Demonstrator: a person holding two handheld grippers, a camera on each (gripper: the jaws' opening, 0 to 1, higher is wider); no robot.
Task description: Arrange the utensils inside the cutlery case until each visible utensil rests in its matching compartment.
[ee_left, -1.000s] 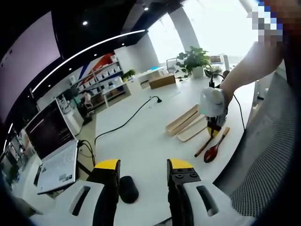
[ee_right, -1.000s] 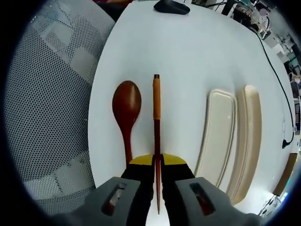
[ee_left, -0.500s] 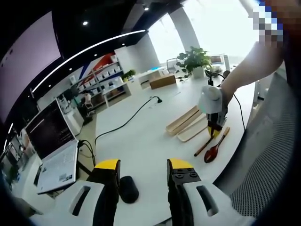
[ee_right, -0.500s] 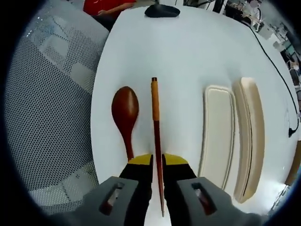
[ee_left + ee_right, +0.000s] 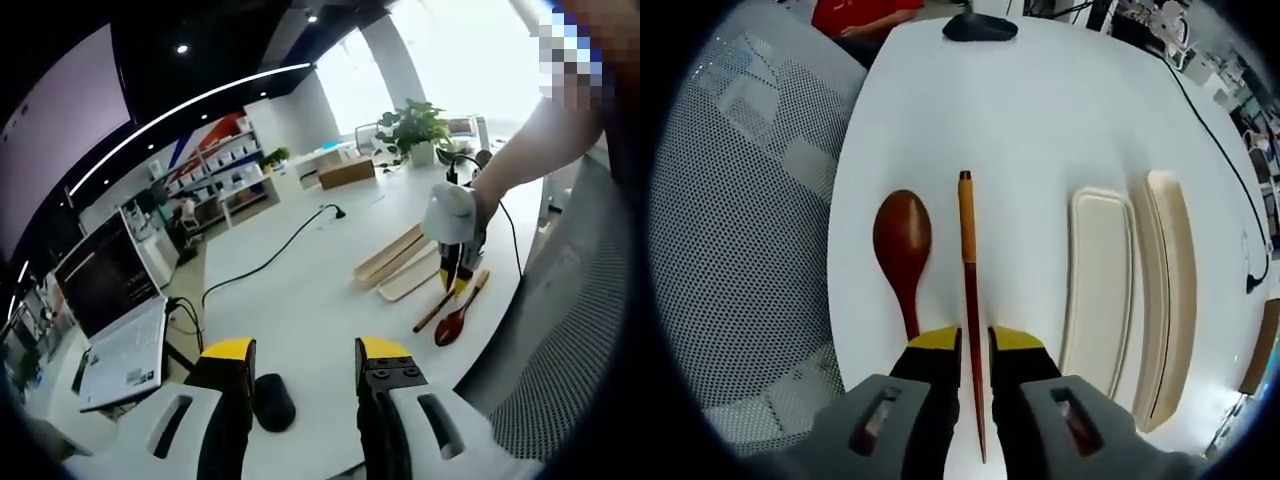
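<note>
White tabletop (image 5: 1020, 130) stretches bare beyond the tools. Right gripper (image 5: 975, 338) has loosened: its jaws now stand slightly apart around the chopsticks (image 5: 968, 290), beside the spoon (image 5: 902, 240) near the table edge; cutlery case (image 5: 1100, 290) lies well apart. Left gripper (image 5: 300, 352) hangs open.

Spoon (image 5: 903, 246) left of chopsticks (image 5: 969, 290)

An open-plan office: a laptop (image 5: 115, 320) on a white table (image 5: 300, 290), shelving (image 5: 215, 170), potted plant (image 5: 415, 125).
</note>
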